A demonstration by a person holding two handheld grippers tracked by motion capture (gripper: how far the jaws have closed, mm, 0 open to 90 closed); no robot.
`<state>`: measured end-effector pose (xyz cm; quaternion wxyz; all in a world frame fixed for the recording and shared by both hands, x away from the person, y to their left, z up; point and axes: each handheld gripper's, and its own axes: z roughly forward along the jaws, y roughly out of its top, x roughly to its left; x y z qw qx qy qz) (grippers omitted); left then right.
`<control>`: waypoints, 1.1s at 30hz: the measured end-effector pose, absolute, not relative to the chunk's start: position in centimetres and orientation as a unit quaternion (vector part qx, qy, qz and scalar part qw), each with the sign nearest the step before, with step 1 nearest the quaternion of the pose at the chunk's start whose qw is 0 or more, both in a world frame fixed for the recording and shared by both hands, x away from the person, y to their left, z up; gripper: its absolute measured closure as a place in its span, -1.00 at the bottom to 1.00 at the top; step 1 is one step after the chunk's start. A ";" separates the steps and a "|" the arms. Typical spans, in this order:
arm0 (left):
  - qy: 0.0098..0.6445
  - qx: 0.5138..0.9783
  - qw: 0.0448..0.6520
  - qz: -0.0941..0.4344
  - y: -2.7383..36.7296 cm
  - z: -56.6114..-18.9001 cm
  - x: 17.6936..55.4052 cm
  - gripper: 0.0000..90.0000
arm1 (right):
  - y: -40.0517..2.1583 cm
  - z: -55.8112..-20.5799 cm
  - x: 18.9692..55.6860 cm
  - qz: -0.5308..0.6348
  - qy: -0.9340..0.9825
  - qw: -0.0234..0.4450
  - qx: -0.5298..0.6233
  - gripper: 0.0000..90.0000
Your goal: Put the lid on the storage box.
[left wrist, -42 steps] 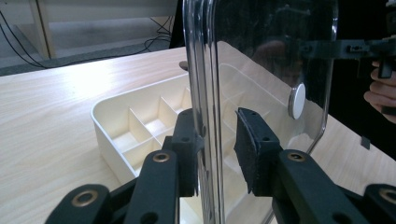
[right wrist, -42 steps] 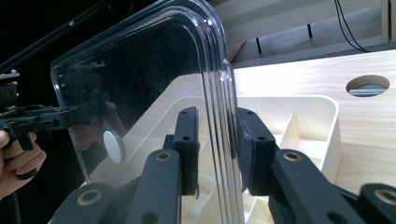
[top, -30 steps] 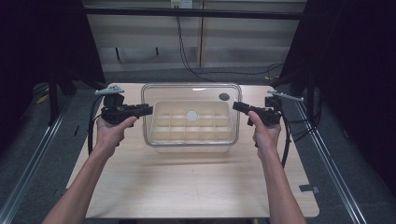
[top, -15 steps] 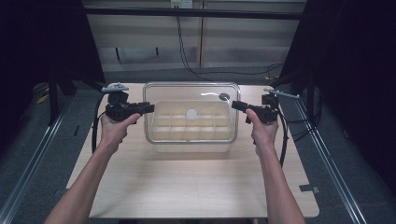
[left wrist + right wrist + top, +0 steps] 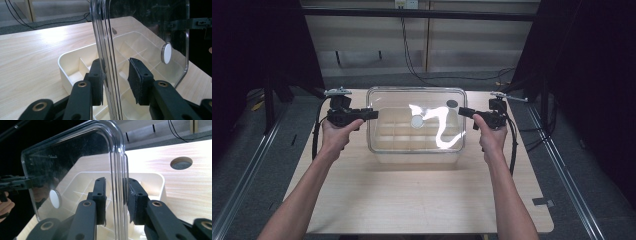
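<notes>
A clear plastic lid (image 5: 416, 125) hangs above the cream divided tray (image 5: 414, 152) that sits on the wooden table (image 5: 412, 200), and it is lifted off the tray with each short edge between the jaws of one gripper. The left gripper (image 5: 362, 114) stands at the lid's left edge, the right gripper (image 5: 464, 112) at its right edge, the two well apart with the lid spanning between them. In the left gripper view the lid's rim (image 5: 106, 62) runs upright between the black jaws: one pad lies against the rim, while the other pad (image 5: 136, 80) stands off it with a visible gap, so these jaws have just been opening with the lid's edge between them and do not clamp it. In the right gripper view the rim (image 5: 120, 182) passes between narrow-set jaws, with one pad (image 5: 132, 197) close against it and the other just beside it; the grip there looks tight on the lid. A small white round knob (image 5: 166, 53) sits at the middle of the lid. Below the lid, the tray's compartments (image 5: 82, 67) lie open. A round hole (image 5: 181, 163) in the table lies beyond the tray in the right gripper view
</notes>
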<state>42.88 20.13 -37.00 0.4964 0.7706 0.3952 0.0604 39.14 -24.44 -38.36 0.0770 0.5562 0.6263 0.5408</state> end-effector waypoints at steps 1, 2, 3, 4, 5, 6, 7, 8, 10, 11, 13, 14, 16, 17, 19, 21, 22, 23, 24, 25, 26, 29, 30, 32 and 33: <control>0.396 0.772 0.494 0.056 19.9 -37.0 43.2 0.44 | -24.5 -38.5 39.4 0.535 0.627 0.078 0.561 0.54; 0.396 0.772 0.494 0.056 19.9 -37.0 43.2 0.43 | -24.5 -38.5 39.4 0.535 0.627 0.078 0.561 0.54; 0.397 0.772 0.493 0.049 19.9 -37.2 43.6 0.43 | -24.6 -38.7 39.7 0.532 0.628 0.077 0.563 0.53; 0.397 0.772 0.493 0.049 19.9 -37.2 43.6 0.43 | -24.6 -38.7 39.7 0.532 0.628 0.077 0.563 0.53; 0.399 0.771 0.493 0.048 19.8 -37.4 43.8 0.42 | -24.7 -39.0 40.0 0.530 0.628 0.074 0.565 0.53; 0.403 0.772 0.489 0.044 19.9 -37.8 44.2 0.41 | -24.6 -39.1 40.2 0.529 0.629 0.072 0.565 0.53; 0.403 0.772 0.489 0.044 19.9 -37.8 44.2 0.40 | -24.6 -39.2 40.5 0.527 0.631 0.071 0.565 0.53; 0.406 0.773 0.486 0.040 20.0 -38.1 44.5 0.39 | -24.6 -39.2 40.6 0.525 0.633 0.070 0.565 0.53; 0.408 0.773 0.484 0.039 20.1 -38.3 44.7 0.39 | -24.5 -39.2 40.8 0.521 0.635 0.070 0.567 0.52; 0.410 0.773 0.483 0.040 20.2 -38.4 44.8 0.39 | -24.4 -39.3 41.0 0.520 0.635 0.069 0.567 0.52; 0.415 0.772 0.481 0.039 20.1 -38.6 45.0 0.39 | -24.4 -39.6 41.2 0.519 0.634 0.067 0.569 0.52; 0.417 0.773 0.476 0.043 20.1 -38.6 45.2 0.39 | -24.4 -39.8 41.3 0.520 0.633 0.065 0.570 0.52; 0.422 0.774 0.469 0.046 20.1 -38.6 45.5 0.40 | -24.5 -40.0 41.5 0.516 0.634 0.065 0.572 0.51; 0.424 0.774 0.468 0.044 20.1 -38.7 45.6 0.40 | -24.5 -40.2 41.7 0.514 0.633 0.062 0.576 0.51; 0.427 0.774 0.465 0.042 20.0 -38.8 45.8 0.40 | -24.4 -40.3 41.8 0.513 0.632 0.062 0.577 0.51; 0.427 0.775 0.463 0.042 20.1 -38.9 45.9 0.40 | -24.4 -40.4 41.9 0.513 0.631 0.061 0.579 0.50; 0.430 0.774 0.463 0.040 20.0 -39.1 46.1 0.40 | -24.4 -40.5 42.0 0.512 0.628 0.061 0.583 0.49; 0.433 0.776 0.457 0.039 19.9 -39.5 46.4 0.38 | -24.0 -40.8 42.2 0.502 0.623 0.064 0.596 0.46; 0.433 0.776 0.457 0.039 19.9 -39.5 46.4 0.37 | -24.0 -40.8 42.2 0.502 0.623 0.064 0.596 0.46; 0.436 0.773 0.459 0.034 20.0 -39.6 46.5 0.37 | -24.0 -41.0 42.3 0.500 0.624 0.065 0.597 0.45; 0.435 0.774 0.459 0.033 20.1 -39.8 46.6 0.37 | -24.0 -41.2 42.4 0.500 0.623 0.063 0.598 0.45; 0.440 0.771 0.459 0.024 20.2 -40.2 46.9 0.37 | -24.0 -41.5 42.7 0.500 0.622 0.058 0.600 0.45; 0.441 0.772 0.457 0.024 20.1 -40.3 47.0 0.36 | -24.0 -41.6 42.7 0.498 0.623 0.060 0.600 0.44; 0.443 0.770 0.458 0.020 20.1 -40.5 47.1 0.36 | -24.0 -41.7 42.8 0.495 0.626 0.059 0.600 0.43; 0.448 0.767 0.458 0.018 20.1 -40.7 47.1 0.35 | -24.0 -41.8 42.9 0.492 0.627 0.060 0.601 0.43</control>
